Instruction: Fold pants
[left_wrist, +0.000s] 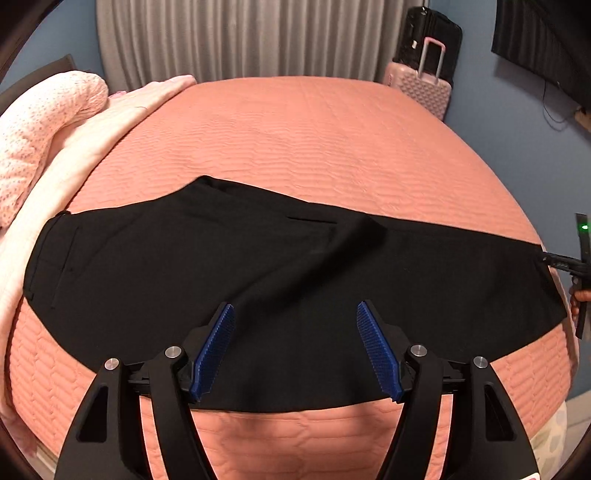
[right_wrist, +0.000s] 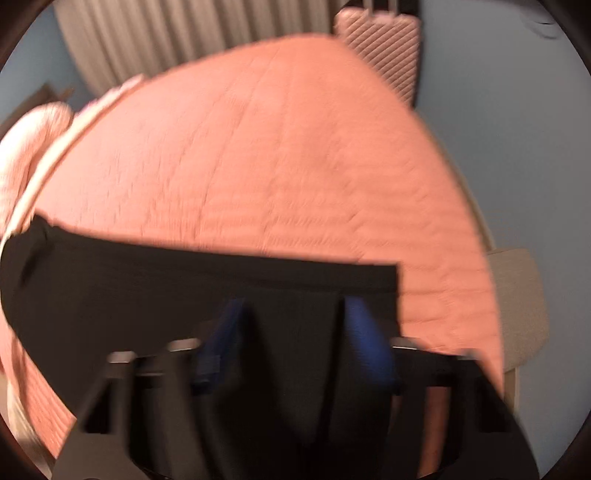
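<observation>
in the left wrist view, the pair of black fabric pants (left_wrist: 258, 280) lay spread in a wide band across the middle of the frame, on the salmon-pink quilted bedspread (left_wrist: 314, 140). the left gripper (left_wrist: 295, 325), at the lower centre, hovered over the pants' near edge with its blue ribbed pads (left_wrist: 218, 347) wide apart and nothing between them. a pale pink knitted blanket (left_wrist: 40, 129) sat at the upper left, a pink hard-shell suitcase (left_wrist: 424, 86) at the upper right.

the right wrist view was blurred. the right gripper (right_wrist: 291, 325), at the lower centre, had a raised fold of the pants (right_wrist: 147, 288) between its blue pads; i cannot tell whether they pressed on it. the bedspread (right_wrist: 277, 155) filled the frame above.
</observation>
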